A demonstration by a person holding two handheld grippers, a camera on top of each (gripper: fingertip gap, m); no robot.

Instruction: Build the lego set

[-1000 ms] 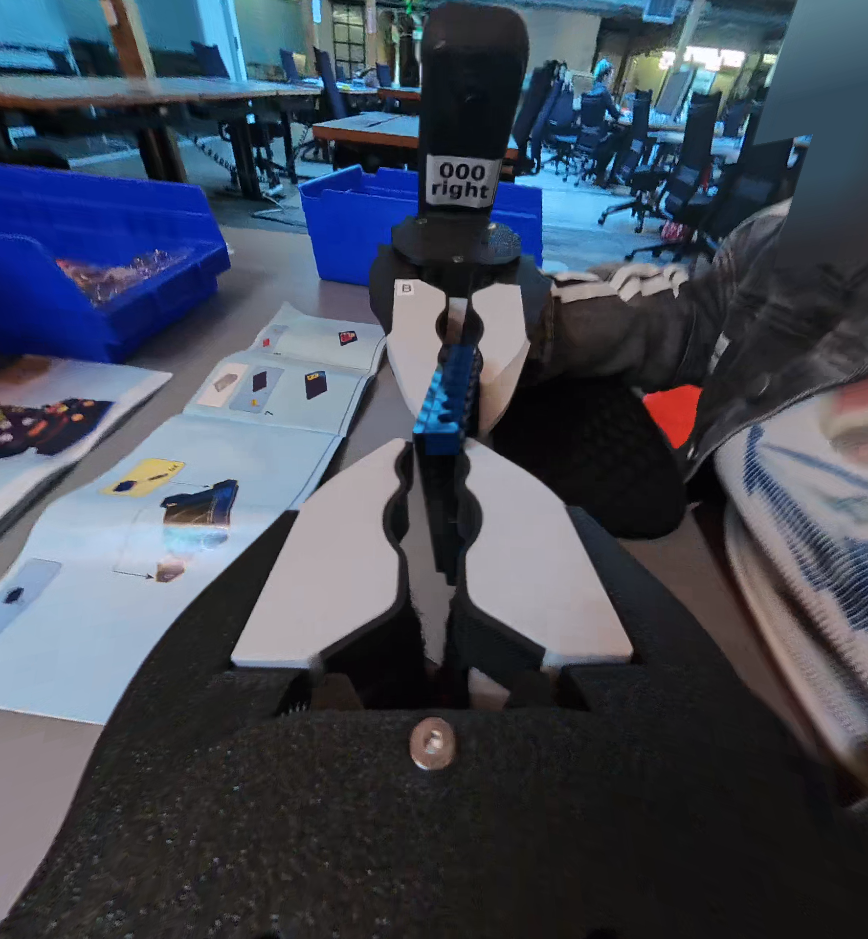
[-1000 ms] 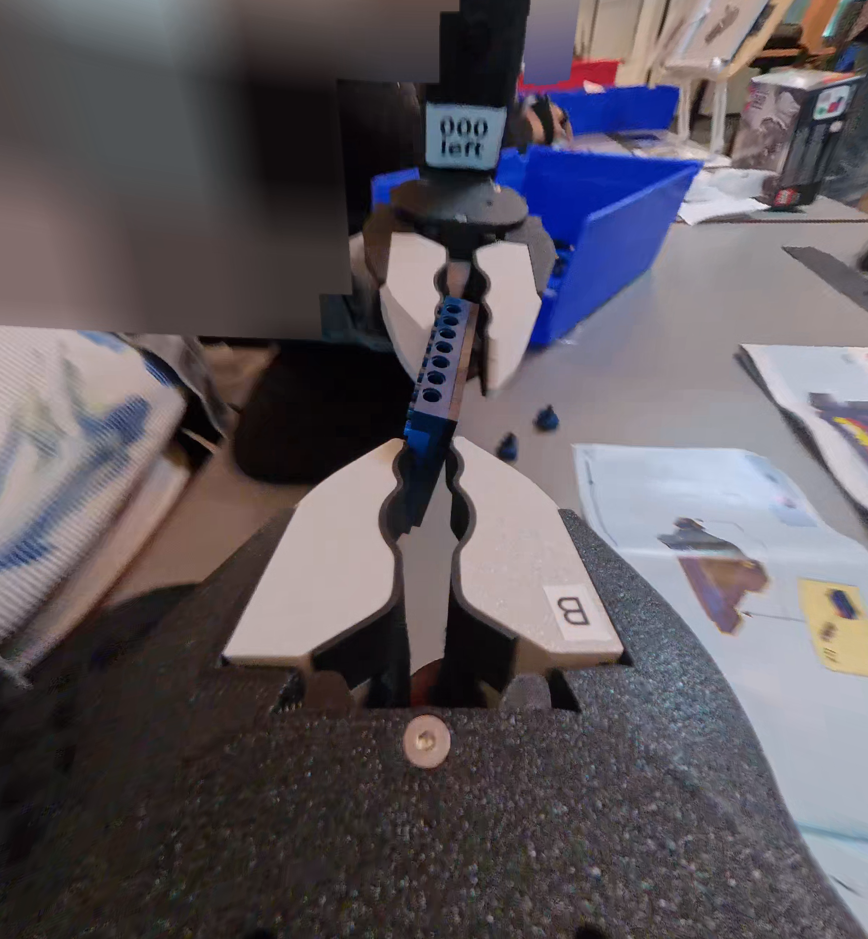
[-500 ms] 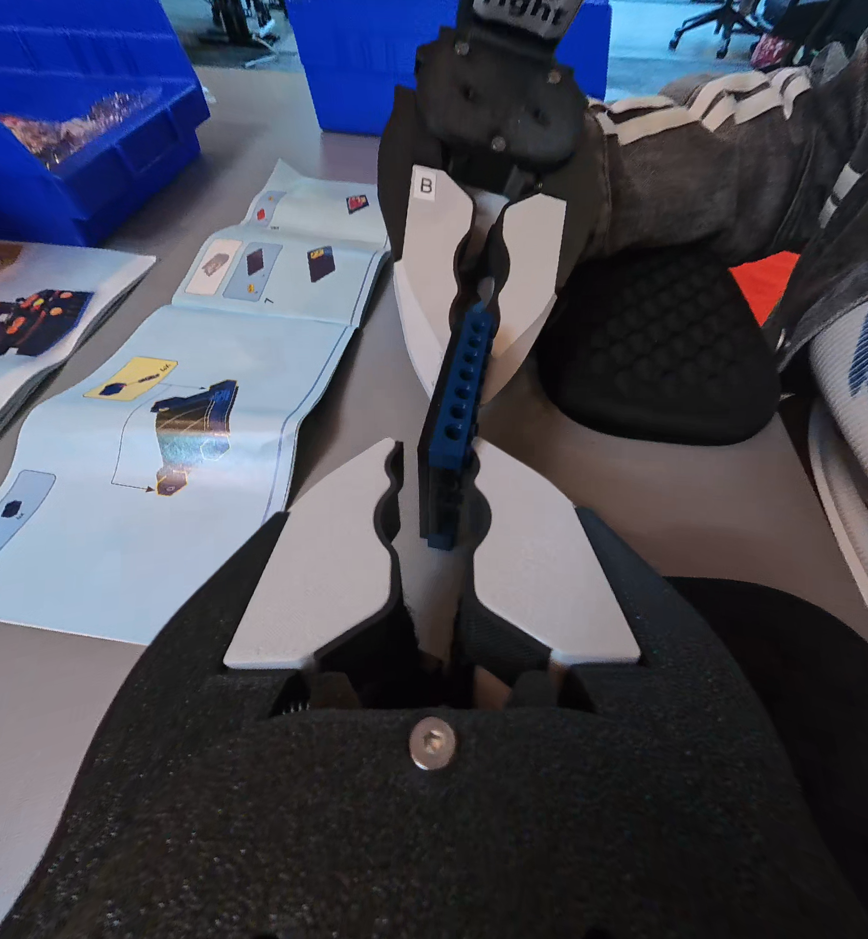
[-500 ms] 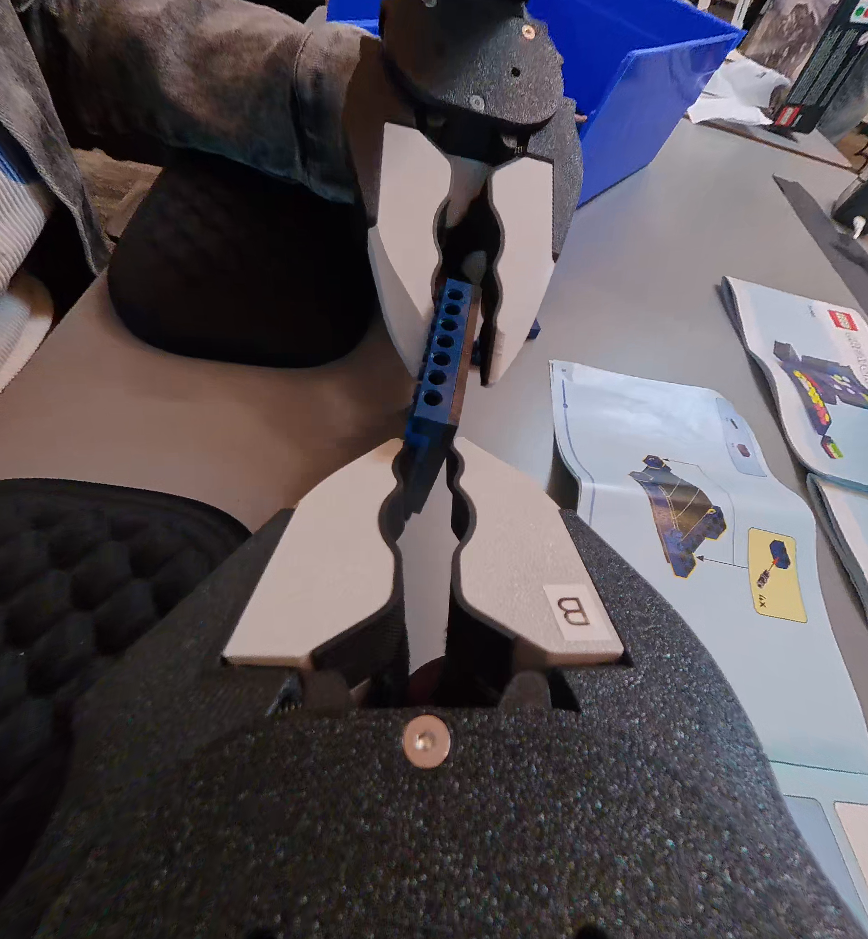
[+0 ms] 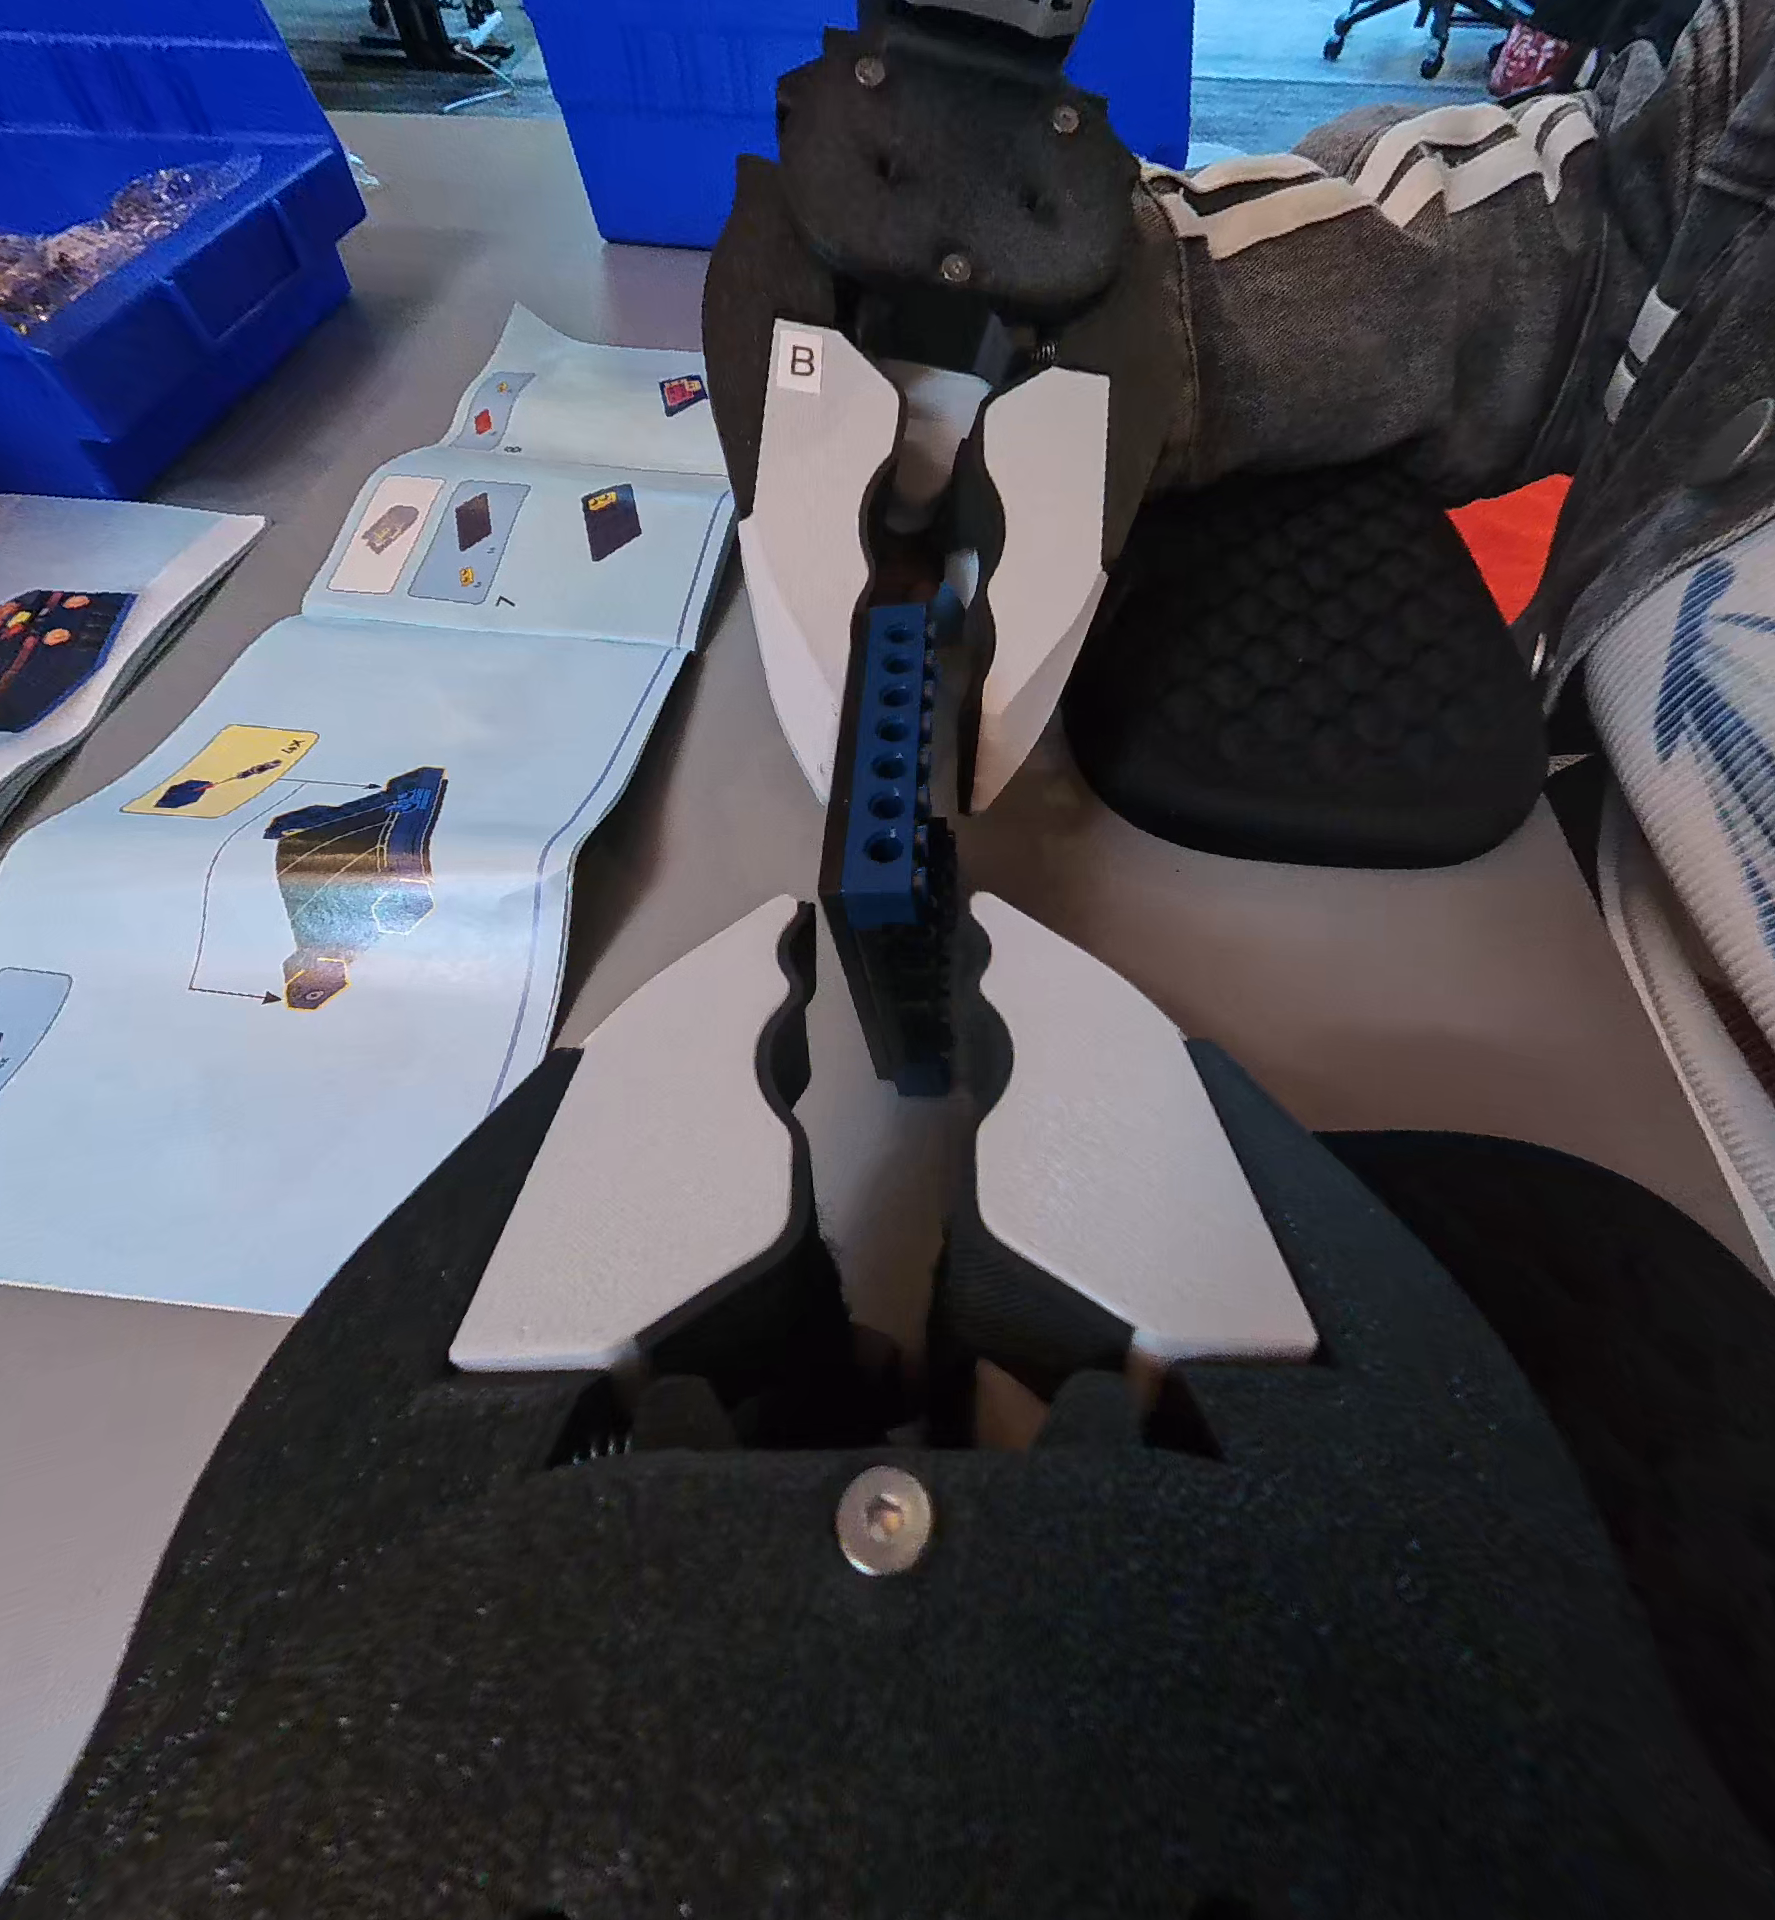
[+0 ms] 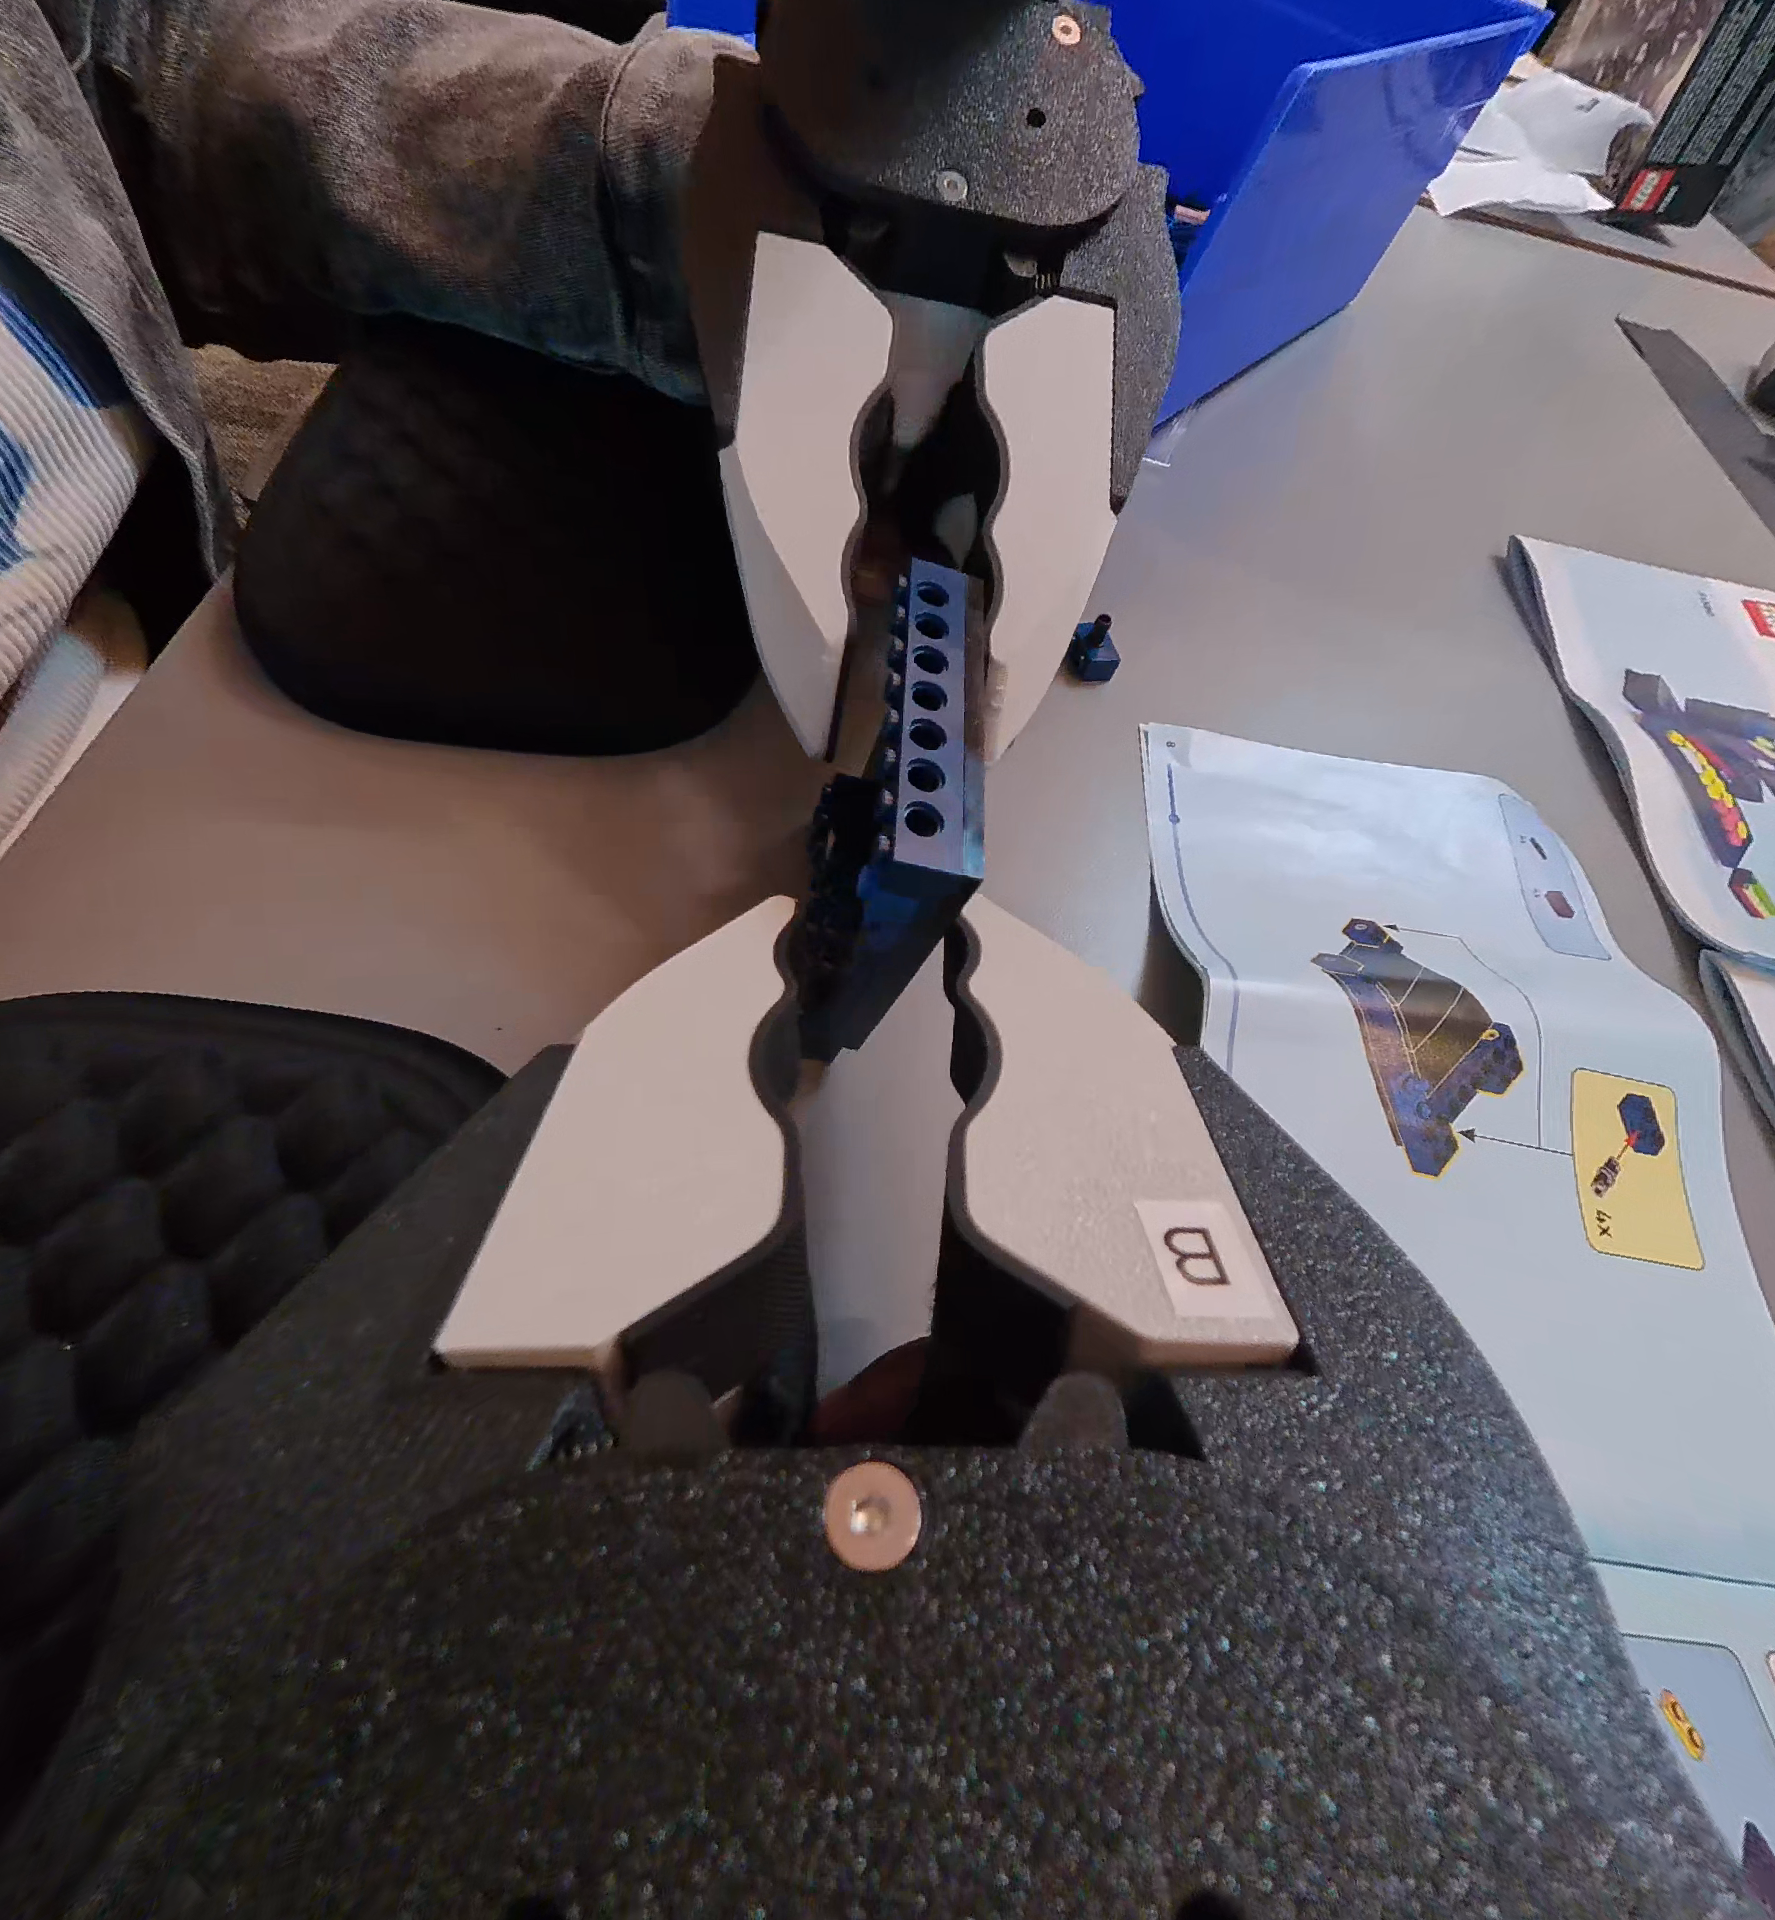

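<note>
Blue holed brick assembly [image 5: 888, 790] hangs above the bench [image 5: 1278, 987], bridging both tools: the left tool [image 5: 893, 997] and right tool [image 6: 878, 987] each stand parted around one end, beside an open instruction booklet [image 5: 343, 831].

A grey table [image 5: 1278, 966] fronts office chairs [image 5: 1402, 31] (far off, blurred) on pale floor.
</note>
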